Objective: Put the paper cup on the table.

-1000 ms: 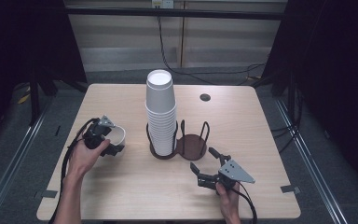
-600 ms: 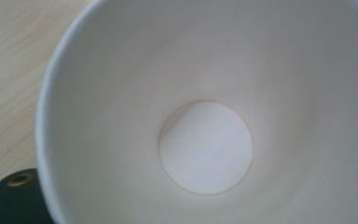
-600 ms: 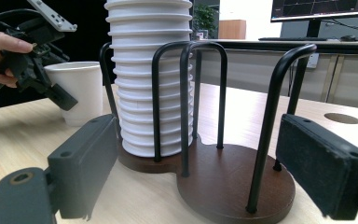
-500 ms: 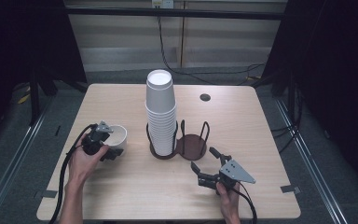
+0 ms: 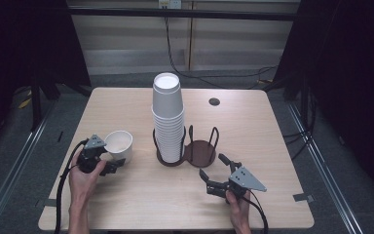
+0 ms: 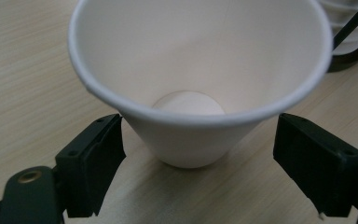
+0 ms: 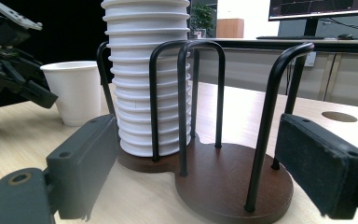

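A single white paper cup (image 5: pixel 119 144) (image 6: pixel 200 70) stands upright on the wooden table (image 5: pixel 141 204), at its left side. My left gripper (image 5: pixel 110 157) (image 6: pixel 198 135) sits just in front of the cup. Its jaws have just been opening and now stand wide on either side of the cup's base without touching it. A tall stack of white cups (image 5: pixel 168 122) (image 7: pixel 144 70) fills the left ring of a brown wire-hooped holder (image 5: pixel 200 152) (image 7: pixel 223 182). My right gripper (image 5: pixel 213 165) (image 7: pixel 196 135) is open and empty, level with the table and facing the holder's vacant right ring.
A round cable hole (image 5: pixel 214 101) sits in the table's far right part. Black cables trail from both grippers over the near edge. Dark floor and metal rails surround the table. Bare wood lies between the two hands.
The left gripper, which held the cup tilted a second ago, has drawn back toward the person. The cup now stands upright on the table. The right gripper has not moved.
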`<state>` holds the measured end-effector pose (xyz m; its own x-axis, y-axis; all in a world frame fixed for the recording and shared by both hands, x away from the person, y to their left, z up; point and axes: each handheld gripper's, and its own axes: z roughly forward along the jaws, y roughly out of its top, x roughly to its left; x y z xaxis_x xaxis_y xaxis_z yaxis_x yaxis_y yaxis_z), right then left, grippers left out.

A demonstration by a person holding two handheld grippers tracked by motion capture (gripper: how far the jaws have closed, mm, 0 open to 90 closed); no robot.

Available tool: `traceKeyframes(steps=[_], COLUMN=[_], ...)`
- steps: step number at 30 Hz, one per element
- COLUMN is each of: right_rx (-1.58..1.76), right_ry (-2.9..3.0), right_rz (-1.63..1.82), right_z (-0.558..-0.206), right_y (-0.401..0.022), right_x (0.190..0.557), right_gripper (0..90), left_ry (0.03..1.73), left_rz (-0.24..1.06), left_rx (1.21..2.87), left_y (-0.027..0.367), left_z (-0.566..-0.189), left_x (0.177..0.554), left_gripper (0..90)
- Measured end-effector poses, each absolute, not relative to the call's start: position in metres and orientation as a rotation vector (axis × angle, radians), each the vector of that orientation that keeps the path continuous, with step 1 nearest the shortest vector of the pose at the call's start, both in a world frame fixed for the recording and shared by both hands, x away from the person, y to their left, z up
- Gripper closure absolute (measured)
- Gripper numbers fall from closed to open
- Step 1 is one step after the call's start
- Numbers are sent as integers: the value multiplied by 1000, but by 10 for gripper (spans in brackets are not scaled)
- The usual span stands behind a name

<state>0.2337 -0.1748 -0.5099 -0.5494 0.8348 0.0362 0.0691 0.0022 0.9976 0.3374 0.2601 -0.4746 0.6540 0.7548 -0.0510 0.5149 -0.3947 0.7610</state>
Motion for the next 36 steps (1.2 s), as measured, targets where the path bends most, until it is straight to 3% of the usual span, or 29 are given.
traceKeyframes(steps=[12,20,29,31,36], right_rx=[939,937,942,938,940], right_ry=[1671,1675,1669,1669,1660], right_rz=[1609,1605,1611,1608,1618], right_z=[-510,-510,-510,-510,-510], right_y=[-175,-174,-175,-175,-176], right_x=[234,234,234,233,233], right_gripper=[124,125,126,126,125], left_ry=[991,907,789,755,711], left_rz=[492,538,498,540,482], left_rx=[1846,1721,1662,1670,1631], left_y=[263,252,224,217,201], left_z=[-473,-477,-487,-489,-495], left_x=[289,263,246,244,244], left_gripper=[174,208,188,180,158])
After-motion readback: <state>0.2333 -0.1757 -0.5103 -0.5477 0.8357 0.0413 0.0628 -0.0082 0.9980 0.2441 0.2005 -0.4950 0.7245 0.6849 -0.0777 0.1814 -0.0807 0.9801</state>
